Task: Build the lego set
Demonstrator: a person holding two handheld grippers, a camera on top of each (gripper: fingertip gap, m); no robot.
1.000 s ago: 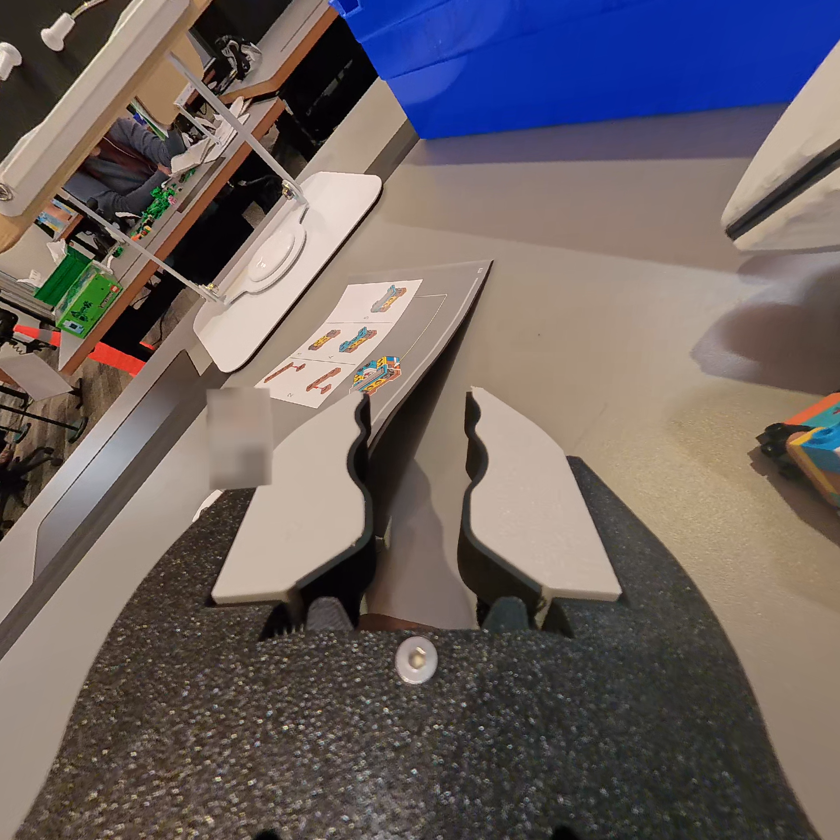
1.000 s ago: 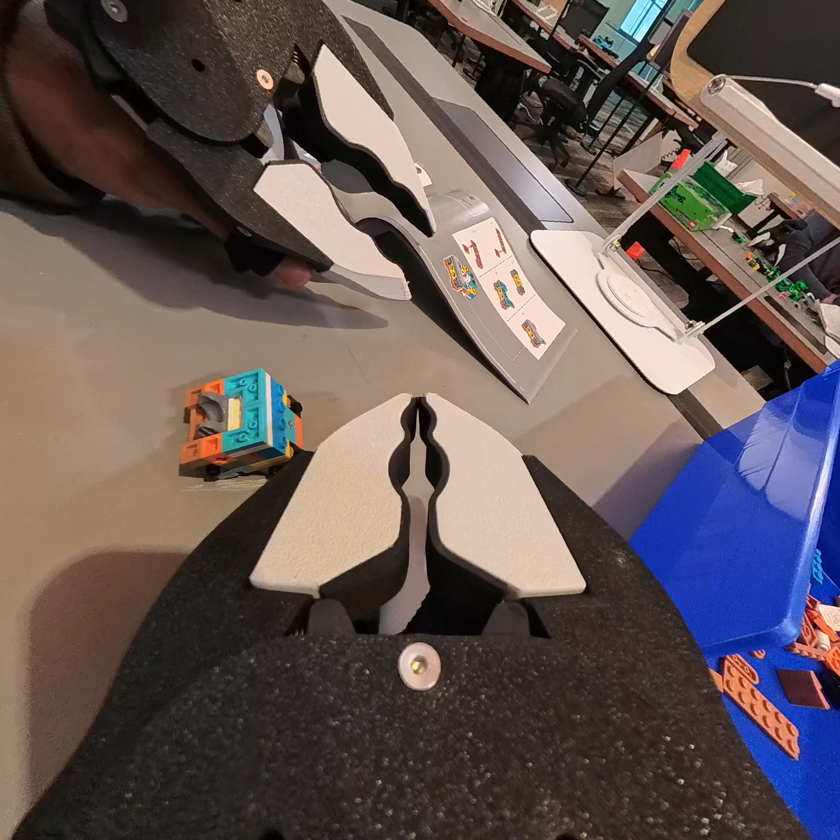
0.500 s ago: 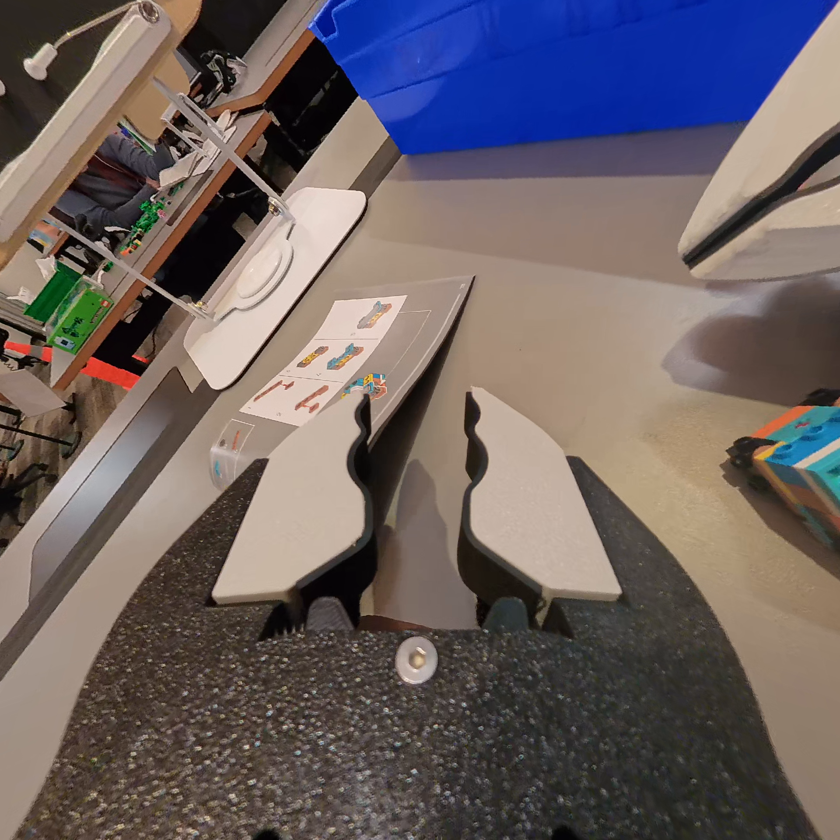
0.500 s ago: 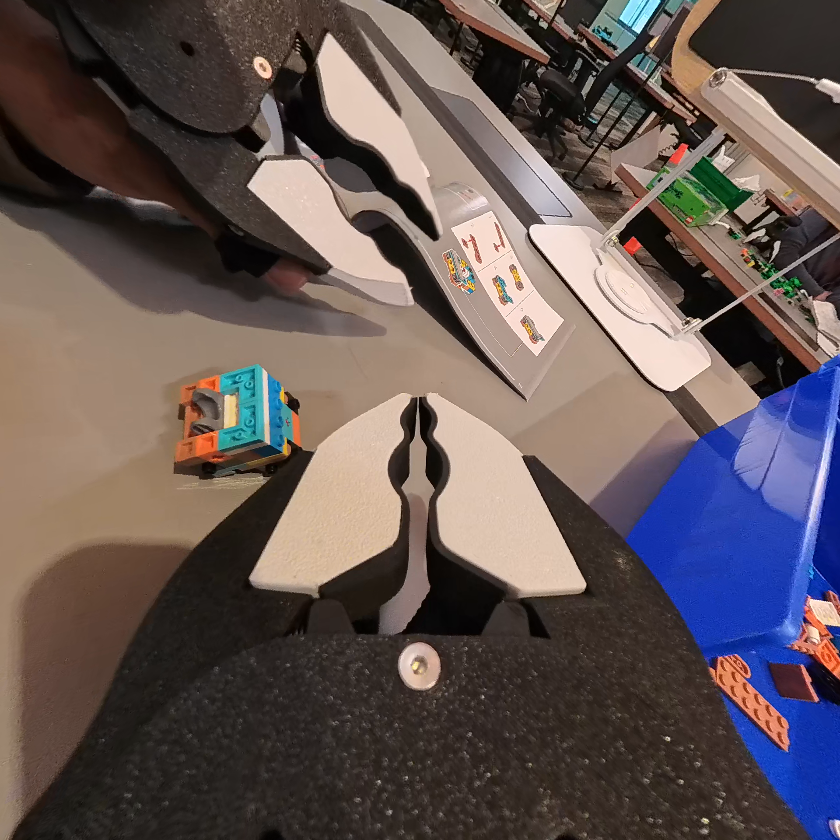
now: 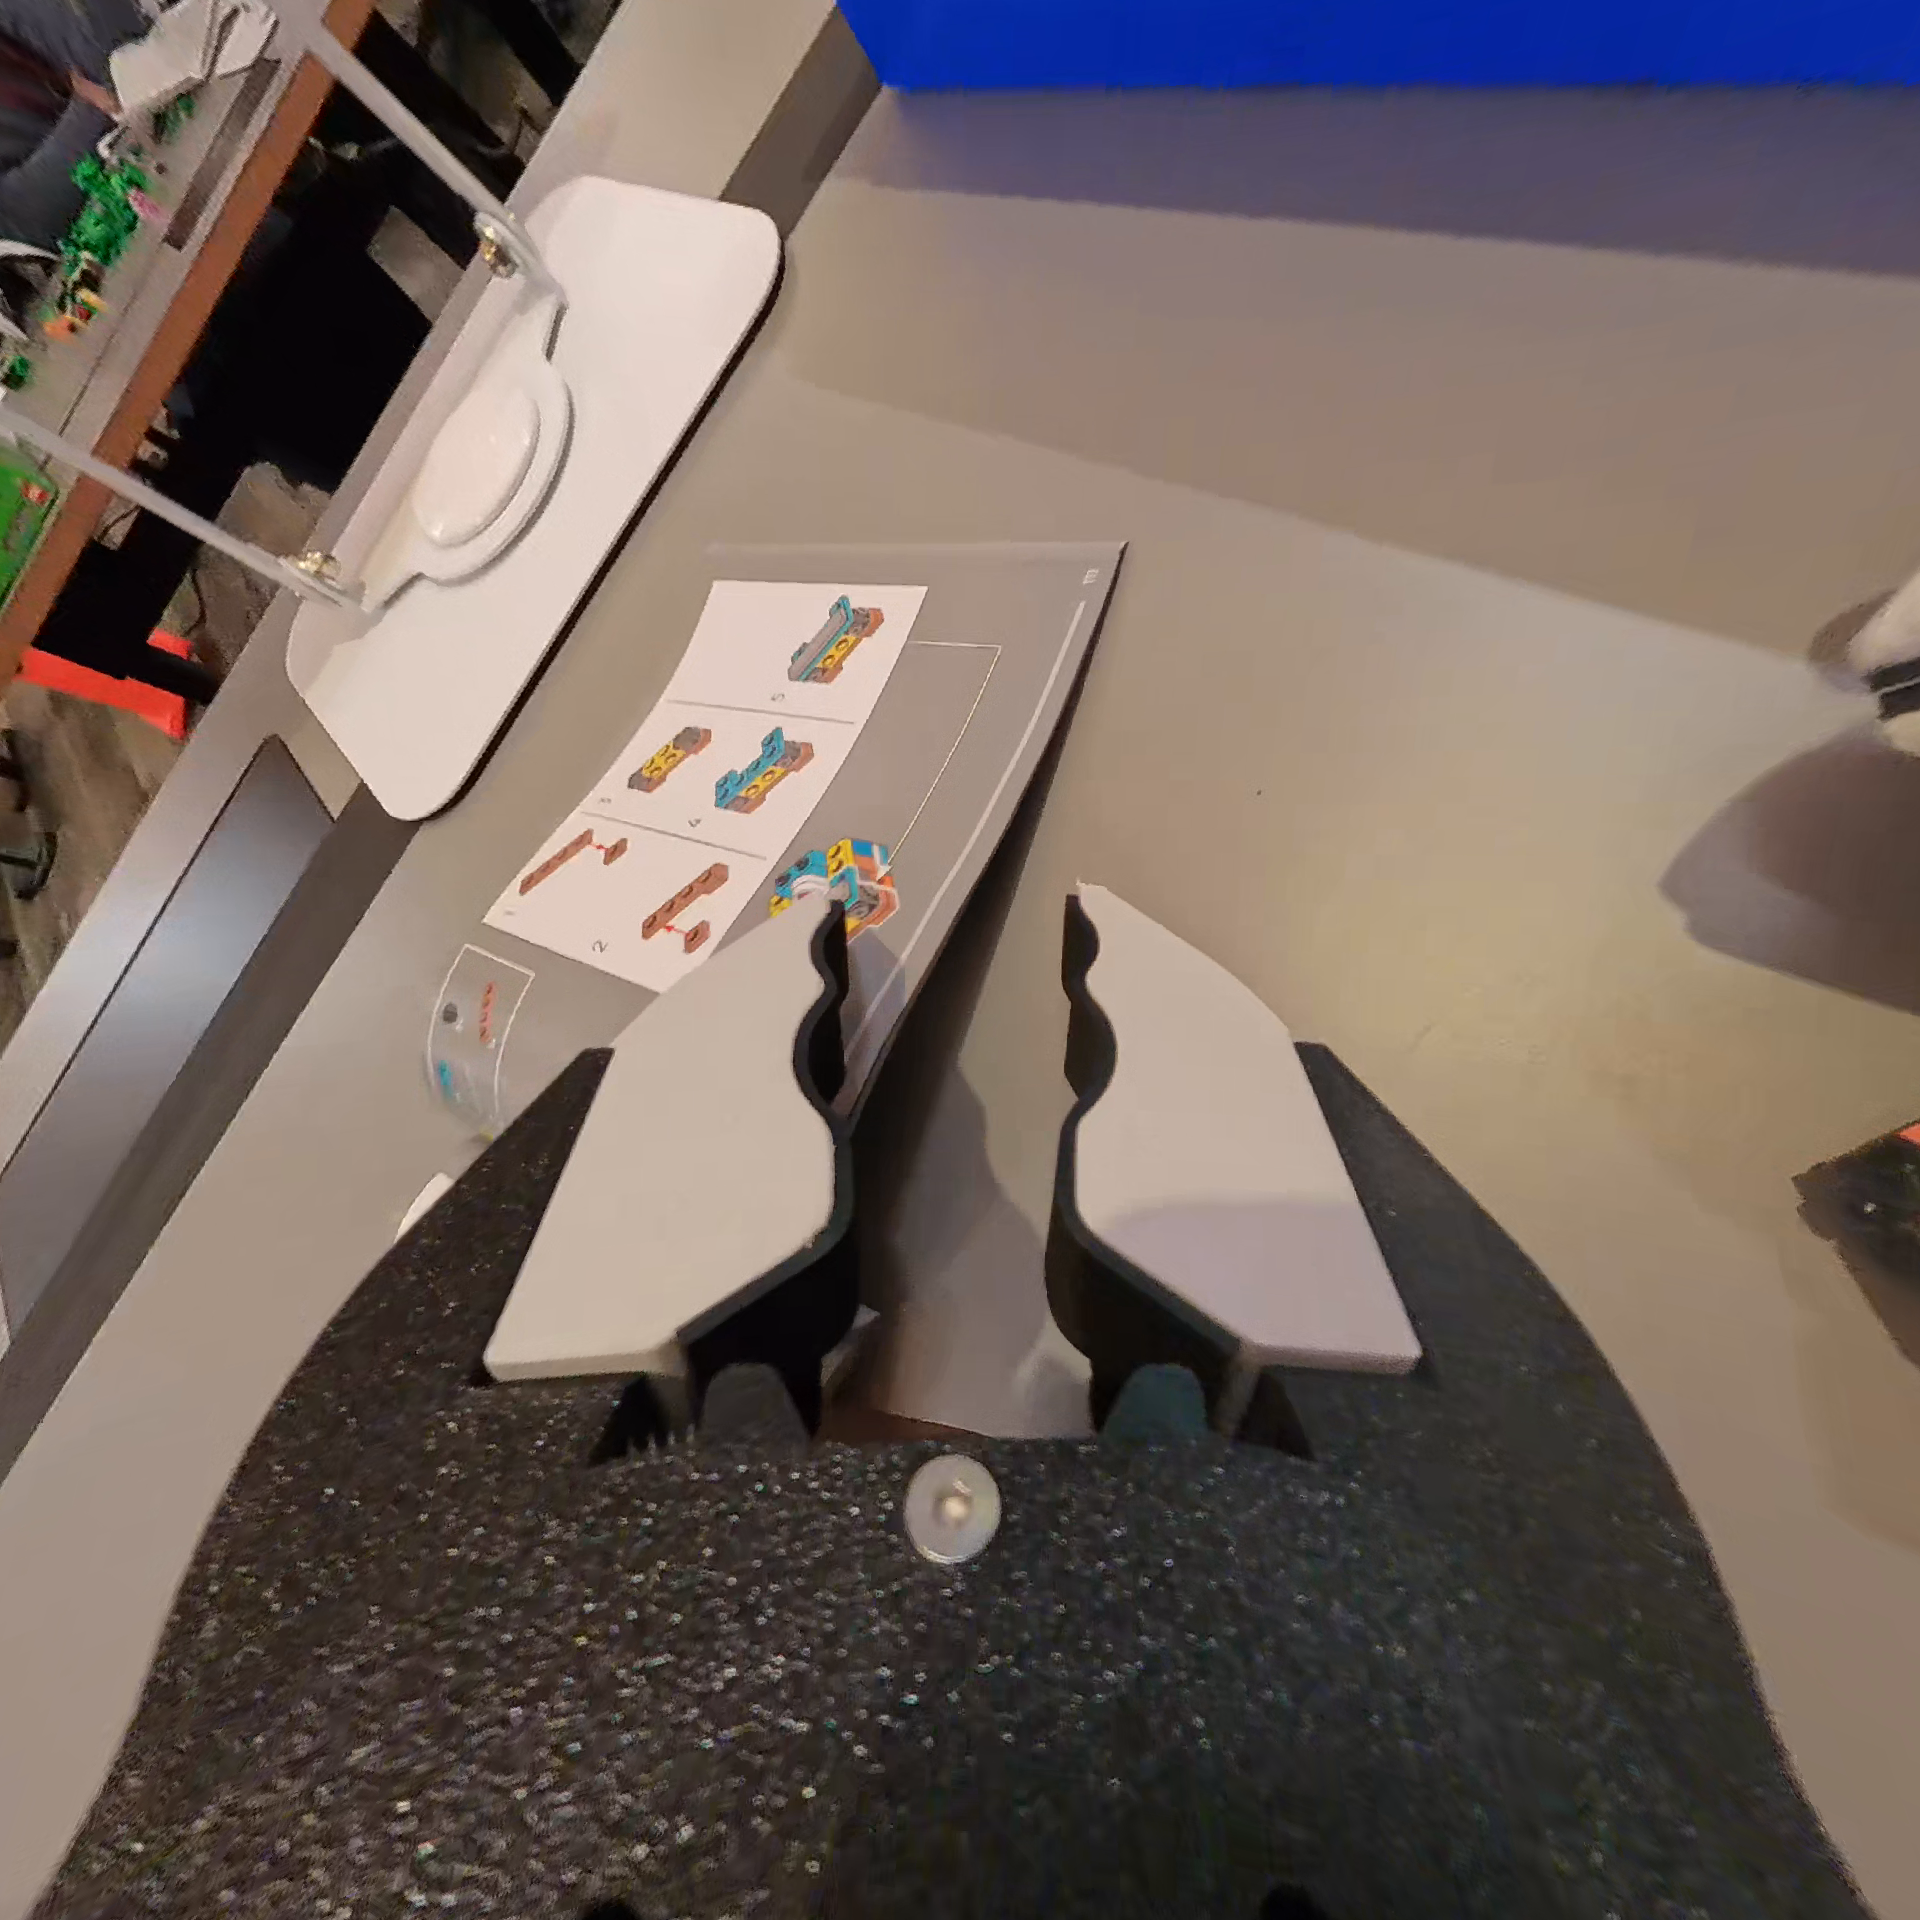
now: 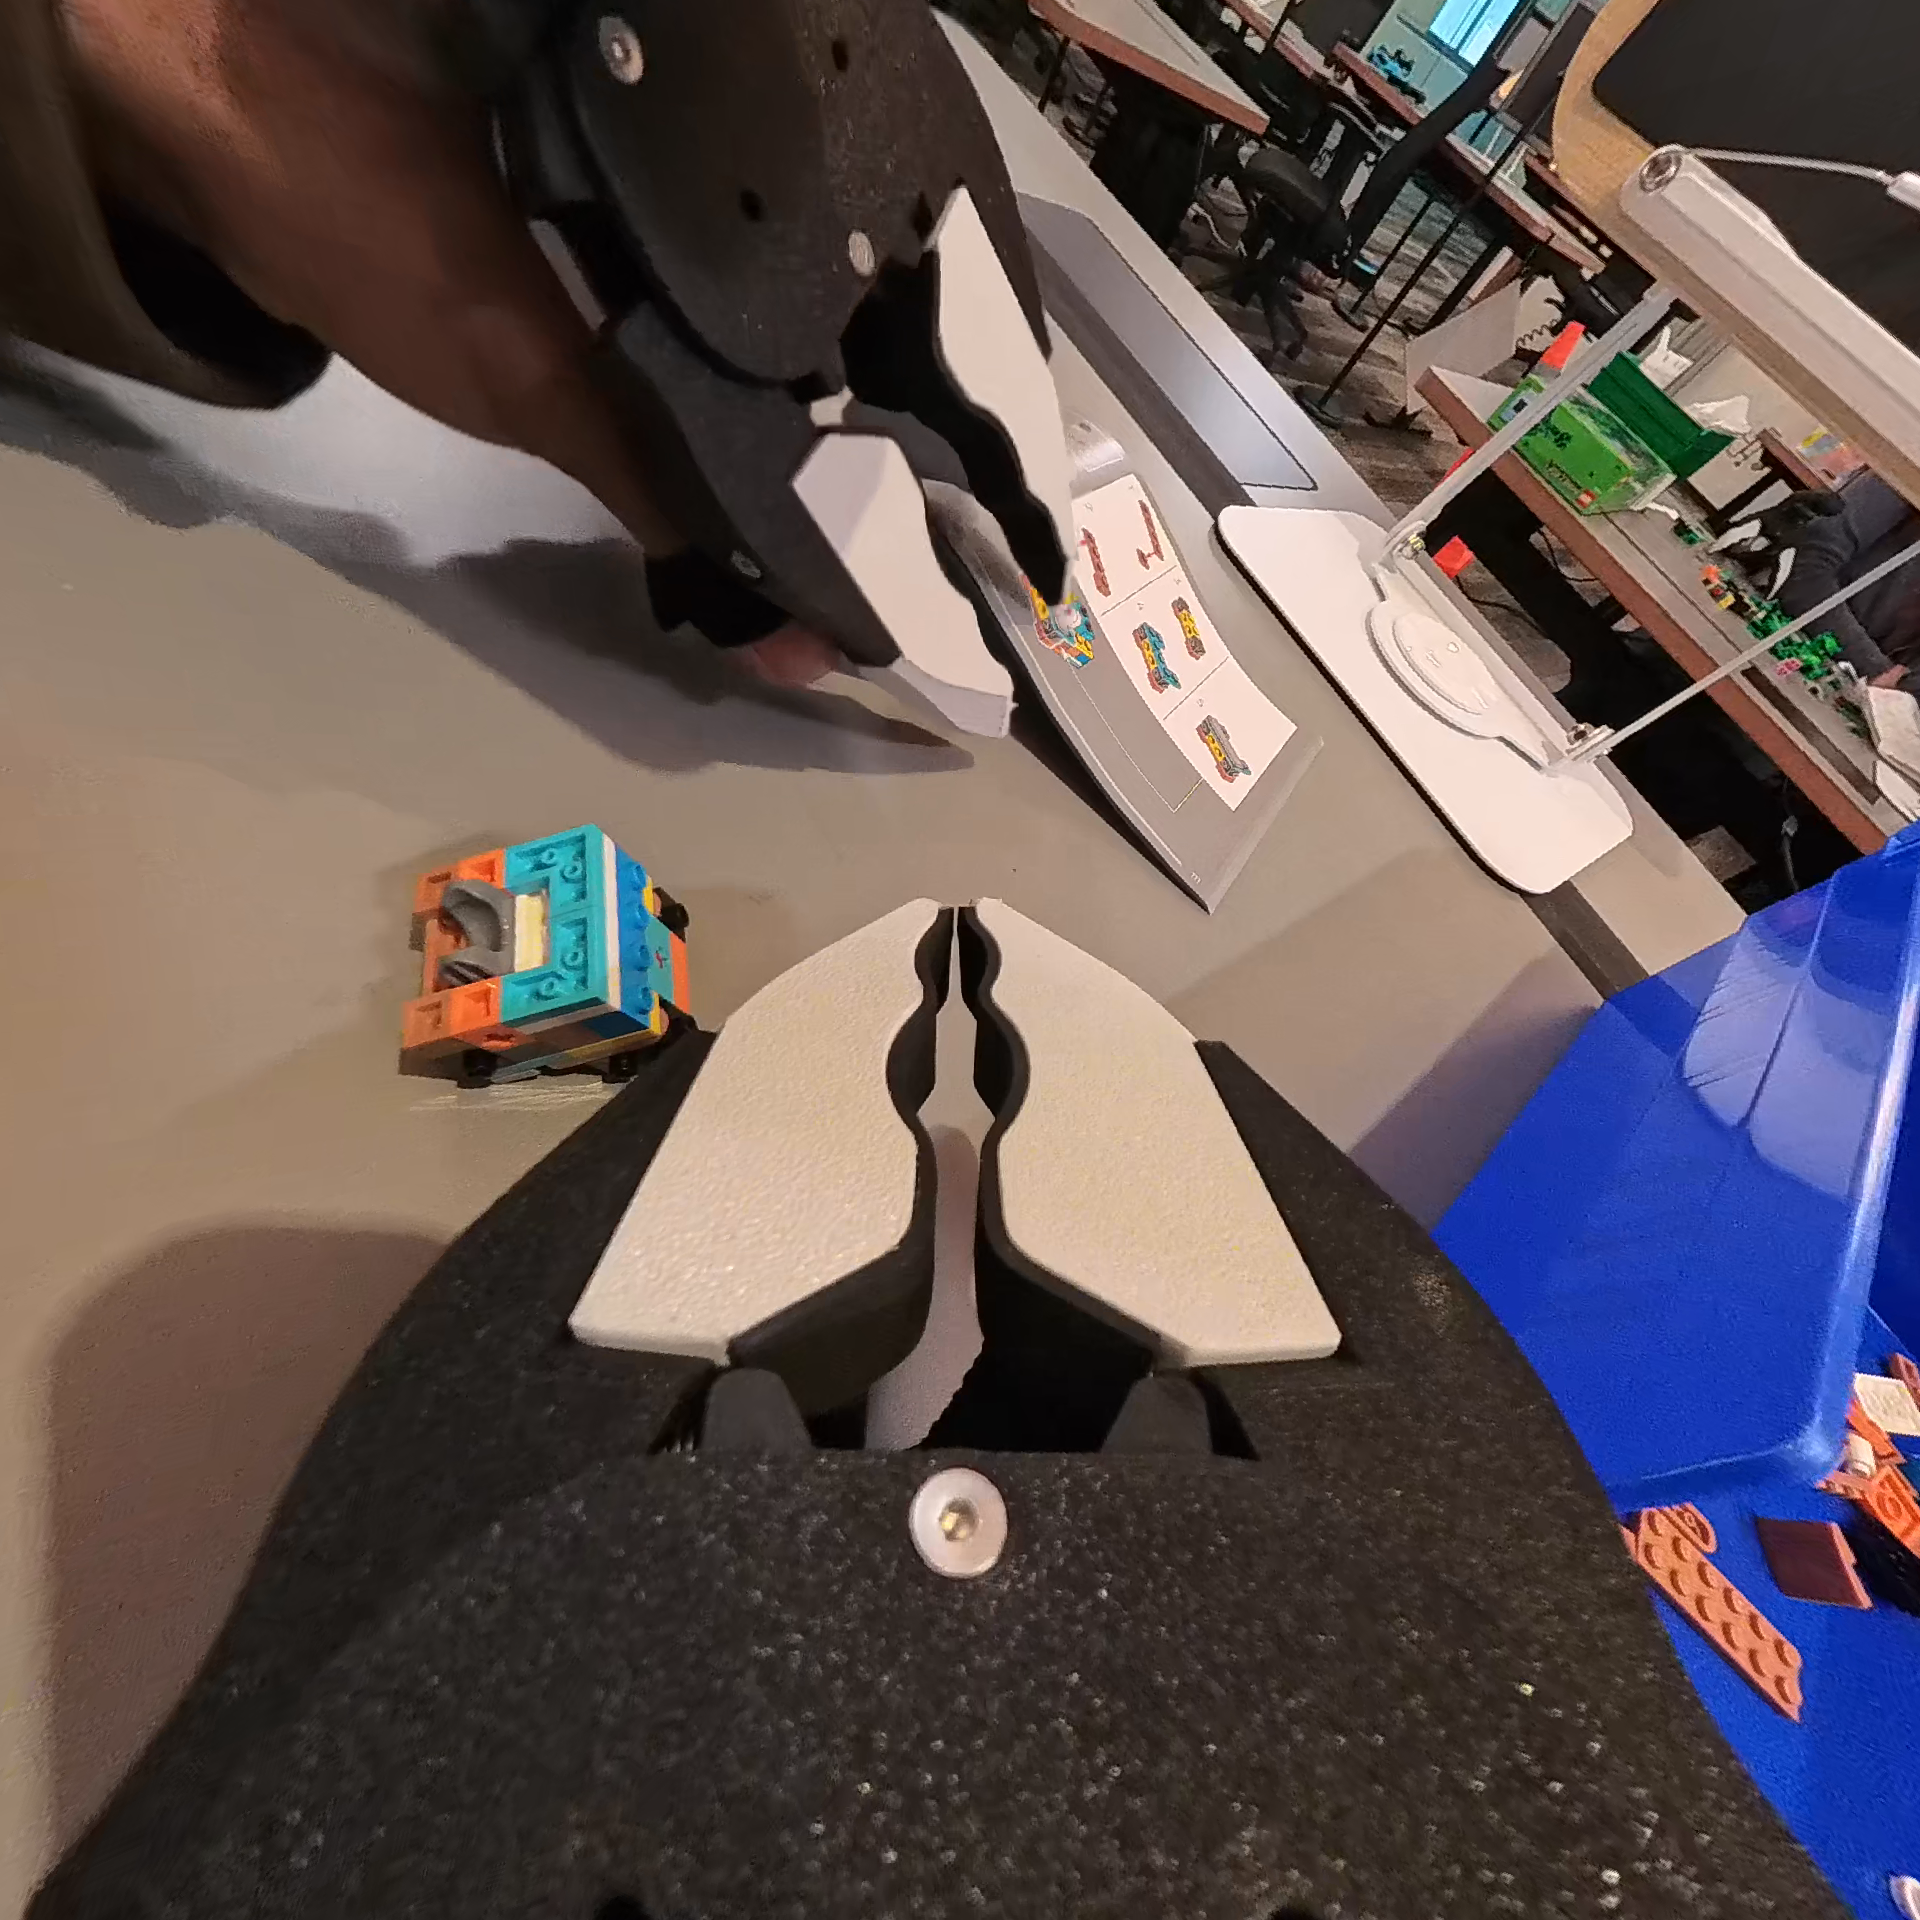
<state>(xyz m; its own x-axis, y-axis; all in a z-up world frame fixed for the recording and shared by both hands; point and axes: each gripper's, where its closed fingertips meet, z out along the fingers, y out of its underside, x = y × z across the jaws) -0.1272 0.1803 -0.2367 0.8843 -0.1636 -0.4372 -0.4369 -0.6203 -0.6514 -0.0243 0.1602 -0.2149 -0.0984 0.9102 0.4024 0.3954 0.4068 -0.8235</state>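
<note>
A small built lego model (image 6: 540,956) in teal, orange and blue stands on the grey table, just left of my right gripper (image 6: 958,914), which is shut and empty. Only the model's dark edge (image 5: 1870,1216) shows in the left wrist view. My left gripper (image 5: 954,904) is open and empty, low over the near edge of the open instruction booklet (image 5: 831,748). The right wrist view shows the left gripper (image 6: 1023,655) over the booklet (image 6: 1195,675), with a hand beneath it. The booklet's near edge is lifted off the table.
A blue bin (image 6: 1714,1195) at the right holds loose brown and orange pieces (image 6: 1714,1631). A white lamp base (image 5: 540,468) stands beyond the booklet. A small clear bag of parts (image 5: 473,1039) lies left of the left gripper. Other desks stand behind. The gap from one gripper's tips to the other's is roughly 11 centimeters.
My left gripper has moved forward and tipped down over the booklet; the model has slid to the right edge of its view. My right gripper stays shut and has barely moved.
</note>
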